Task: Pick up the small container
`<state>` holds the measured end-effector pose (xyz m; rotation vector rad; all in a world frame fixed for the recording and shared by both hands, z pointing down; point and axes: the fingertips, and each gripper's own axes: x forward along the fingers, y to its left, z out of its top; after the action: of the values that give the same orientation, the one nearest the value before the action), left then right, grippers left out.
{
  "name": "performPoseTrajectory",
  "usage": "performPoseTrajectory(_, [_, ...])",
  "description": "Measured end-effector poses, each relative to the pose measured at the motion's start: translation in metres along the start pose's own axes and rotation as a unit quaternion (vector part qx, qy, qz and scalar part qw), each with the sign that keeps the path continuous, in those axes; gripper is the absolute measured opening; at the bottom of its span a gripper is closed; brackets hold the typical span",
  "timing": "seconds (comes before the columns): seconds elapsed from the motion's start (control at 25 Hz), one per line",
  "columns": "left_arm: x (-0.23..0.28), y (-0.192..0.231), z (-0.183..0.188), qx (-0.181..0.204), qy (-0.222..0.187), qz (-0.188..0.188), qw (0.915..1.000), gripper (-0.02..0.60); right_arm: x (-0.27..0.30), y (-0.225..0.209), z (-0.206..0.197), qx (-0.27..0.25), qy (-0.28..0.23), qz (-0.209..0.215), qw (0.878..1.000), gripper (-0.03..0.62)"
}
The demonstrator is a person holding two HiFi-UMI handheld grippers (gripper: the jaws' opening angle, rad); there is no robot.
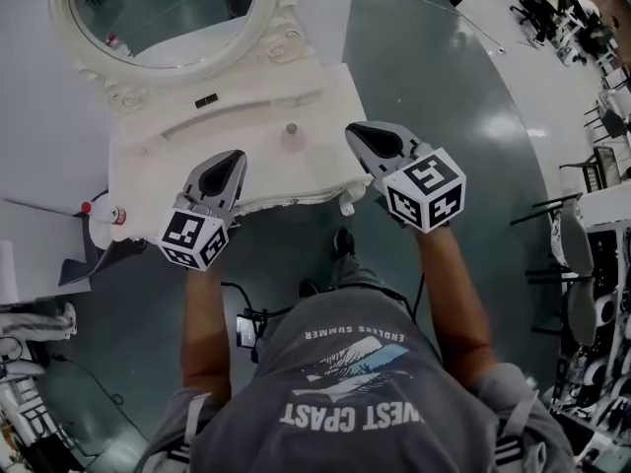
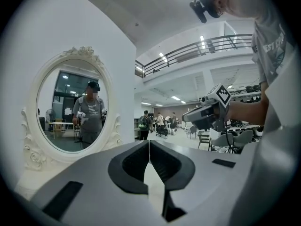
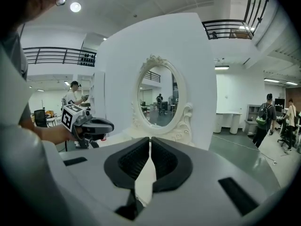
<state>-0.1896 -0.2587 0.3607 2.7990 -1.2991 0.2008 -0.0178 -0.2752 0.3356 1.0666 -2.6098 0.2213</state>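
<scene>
The small container, pale with a dark knob on top, stands on the white vanity table in front of the oval mirror. My left gripper hovers over the table's front part, left of and nearer than the container; its jaws are shut with nothing between them. My right gripper hangs at the table's right edge, just right of the container, jaws also shut and empty. Neither gripper touches the container. The container does not show in either gripper view.
A white bottle with a red cap stands on a low surface left of the table. Behind the table rises a white wall panel. Chairs and desks line the right side. Cables lie on the green floor by my feet.
</scene>
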Motion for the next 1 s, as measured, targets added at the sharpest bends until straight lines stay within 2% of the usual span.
performPoseTrajectory(0.24, [0.017, 0.015, -0.018, -0.021, 0.014, 0.023, 0.9994, 0.018, 0.028, -0.017, -0.004, 0.002, 0.020, 0.031, 0.999, 0.031])
performPoseTrajectory(0.48, [0.047, 0.028, -0.047, -0.037, 0.031, 0.022, 0.9986, 0.018, 0.054, -0.042, -0.017, 0.010, 0.039, 0.042, 0.998, 0.031])
performPoseTrajectory(0.8, [0.092, 0.030, -0.083, -0.057, 0.052, 0.014, 0.9969, 0.022, 0.060, -0.080, -0.044, 0.031, 0.071, 0.039, 0.996, 0.031])
performPoseTrajectory(1.0, [0.124, 0.027, -0.111, -0.061, 0.074, 0.005, 0.9953, 0.073, 0.061, -0.101, -0.062, 0.040, 0.087, 0.037, 0.995, 0.031])
